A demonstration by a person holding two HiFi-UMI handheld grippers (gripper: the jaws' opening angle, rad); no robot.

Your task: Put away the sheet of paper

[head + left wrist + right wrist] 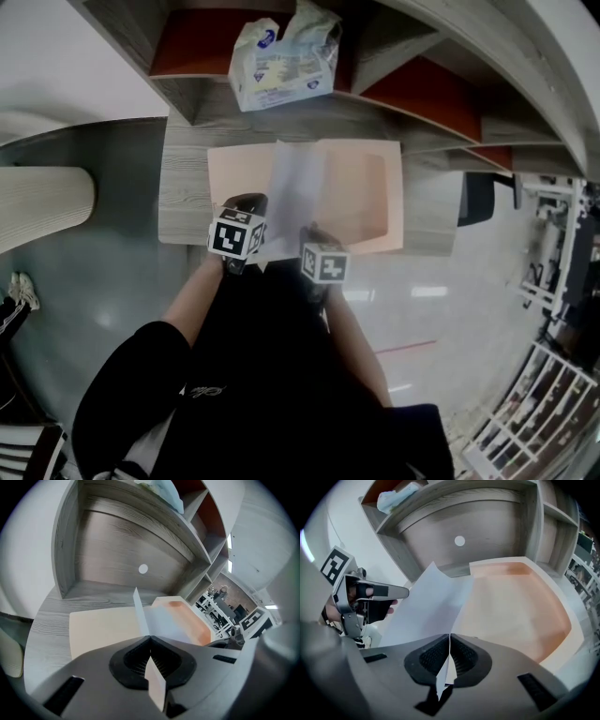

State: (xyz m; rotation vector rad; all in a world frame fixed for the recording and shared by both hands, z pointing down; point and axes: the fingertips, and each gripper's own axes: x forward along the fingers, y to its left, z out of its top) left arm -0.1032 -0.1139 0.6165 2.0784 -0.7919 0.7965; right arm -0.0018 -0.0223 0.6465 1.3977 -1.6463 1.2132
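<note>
A white sheet of paper (292, 192) is held up over an open peach-coloured folder (361, 192) lying on the grey wooden desk (183, 187). My left gripper (246, 230) is shut on the sheet's near left edge, the paper (143, 616) standing on edge between its jaws. At the near right corner my right gripper (314, 251) is also shut on the sheet (433, 604), which passes through its closed jaws. The folder (520, 611) spreads to the right beneath the sheet, and its left flap (101, 625) lies flat on the desk.
A crumpled plastic bag (281, 61) sits on the shelf unit (412, 56) behind the desk. The desk's back panel has a round cable hole (459, 541). A light wooden chair back (42, 202) stands at the left. Racks (562, 272) stand at the far right.
</note>
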